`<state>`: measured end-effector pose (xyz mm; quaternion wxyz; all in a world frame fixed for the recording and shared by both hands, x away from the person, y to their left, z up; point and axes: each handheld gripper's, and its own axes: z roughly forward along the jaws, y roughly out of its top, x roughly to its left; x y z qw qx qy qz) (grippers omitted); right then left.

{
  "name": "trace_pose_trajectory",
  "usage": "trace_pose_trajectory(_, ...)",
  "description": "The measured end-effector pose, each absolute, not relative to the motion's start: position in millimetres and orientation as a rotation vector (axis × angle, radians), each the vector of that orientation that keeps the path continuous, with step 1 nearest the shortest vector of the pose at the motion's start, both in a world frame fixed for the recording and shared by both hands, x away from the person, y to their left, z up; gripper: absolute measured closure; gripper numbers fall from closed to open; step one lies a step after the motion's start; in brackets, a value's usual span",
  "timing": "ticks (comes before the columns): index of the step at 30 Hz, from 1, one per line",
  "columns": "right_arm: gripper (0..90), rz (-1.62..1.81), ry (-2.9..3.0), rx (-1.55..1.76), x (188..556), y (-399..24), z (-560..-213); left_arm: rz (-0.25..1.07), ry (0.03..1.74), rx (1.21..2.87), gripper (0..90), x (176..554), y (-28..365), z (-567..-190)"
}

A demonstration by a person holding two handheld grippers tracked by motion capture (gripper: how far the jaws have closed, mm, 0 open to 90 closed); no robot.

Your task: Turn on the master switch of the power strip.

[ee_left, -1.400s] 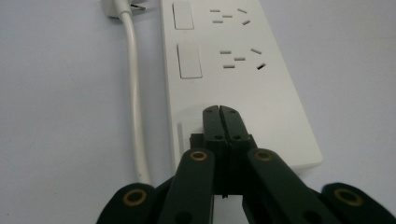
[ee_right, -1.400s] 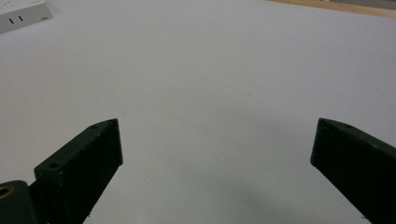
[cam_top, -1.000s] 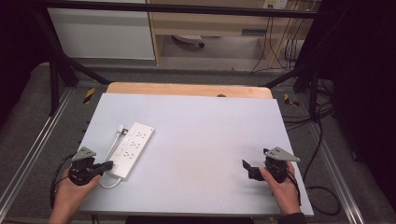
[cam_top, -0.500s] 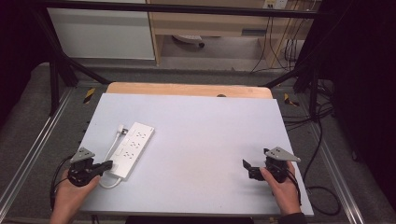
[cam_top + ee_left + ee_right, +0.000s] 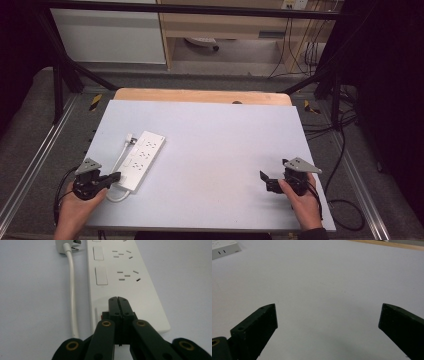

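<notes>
A white power strip (image 5: pixel 140 160) lies flat on the left part of the pale grey surface (image 5: pixel 215 145), with its long side going diagonally away from the person. Its white cable (image 5: pixel 118 165) runs along its left side, and the white plug (image 5: pixel 130 138) rests near the far end of the strip. The left tongs (image 5: pixel 114 176) are pressed together, with nothing between the two black jaws, and their tips are at the near end of the power strip. In the left gripper view the closed tips (image 5: pixel 117 300) stand over this near end, close to a small red part on the strip; I cannot tell if they really touch it. The right tongs (image 5: pixel 263 178) are low over the right side of the surface, well apart from the strip, and their jaws are spread wide with only the bare surface between them. In the right gripper view a corner of the power strip (image 5: pixel 223 247) appears far away at the upper left.
</notes>
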<state>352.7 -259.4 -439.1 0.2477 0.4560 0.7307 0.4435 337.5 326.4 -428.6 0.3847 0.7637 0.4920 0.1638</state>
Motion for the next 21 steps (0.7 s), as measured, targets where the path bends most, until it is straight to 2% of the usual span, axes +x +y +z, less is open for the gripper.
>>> trace_pose_trajectory(21,2.6,1.207,1.988,1.24,352.8,-260.0,-438.8,0.427,1.209,1.961,90.0,337.3,320.6,-429.4)
